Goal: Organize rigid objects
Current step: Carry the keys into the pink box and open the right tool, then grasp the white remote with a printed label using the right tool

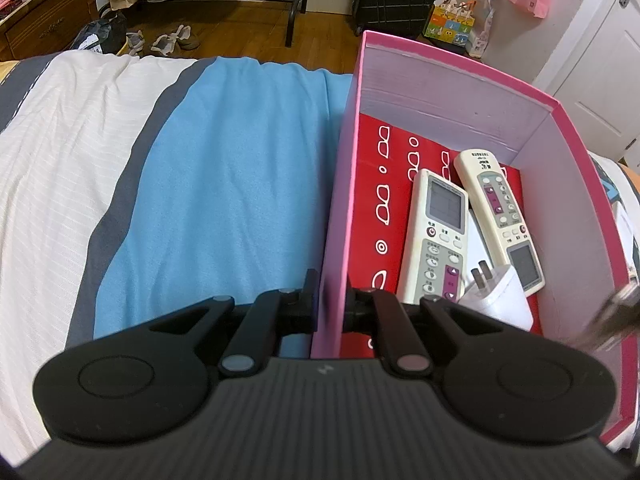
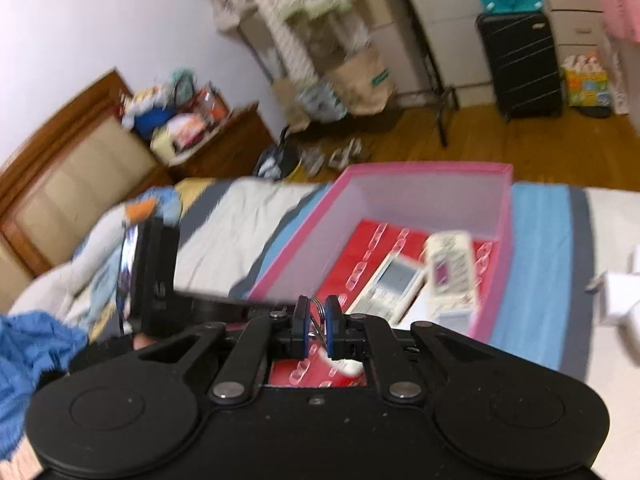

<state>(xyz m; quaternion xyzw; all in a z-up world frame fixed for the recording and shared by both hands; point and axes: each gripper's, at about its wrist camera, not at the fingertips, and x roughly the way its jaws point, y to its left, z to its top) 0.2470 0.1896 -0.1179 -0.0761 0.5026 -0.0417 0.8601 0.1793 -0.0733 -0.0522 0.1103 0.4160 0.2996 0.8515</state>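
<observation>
A pink box (image 1: pixel 460 64) with a red patterned floor stands on the bed. In it lie two white remotes (image 1: pixel 436 236) (image 1: pixel 500 216) and a white plug charger (image 1: pixel 500 296). My left gripper (image 1: pixel 332 300) is shut on the box's left wall, one finger outside and one inside. In the right wrist view my right gripper (image 2: pixel 316 328) hovers over the near end of the box (image 2: pixel 424 168), shut on a small metal wire ring (image 2: pixel 317 310). The remotes (image 2: pixel 448 264) show blurred beyond it. A blurred metallic thing (image 1: pixel 612 316) crosses the box's right wall.
The bed has a blue, grey and white striped cover (image 1: pixel 224 168). Another white charger (image 2: pixel 616 300) lies on the bed right of the box. Blue cloth (image 2: pixel 24 352) and a soft toy (image 2: pixel 120 224) lie at the left. A black suitcase (image 2: pixel 520 64) and paper bags stand on the wooden floor.
</observation>
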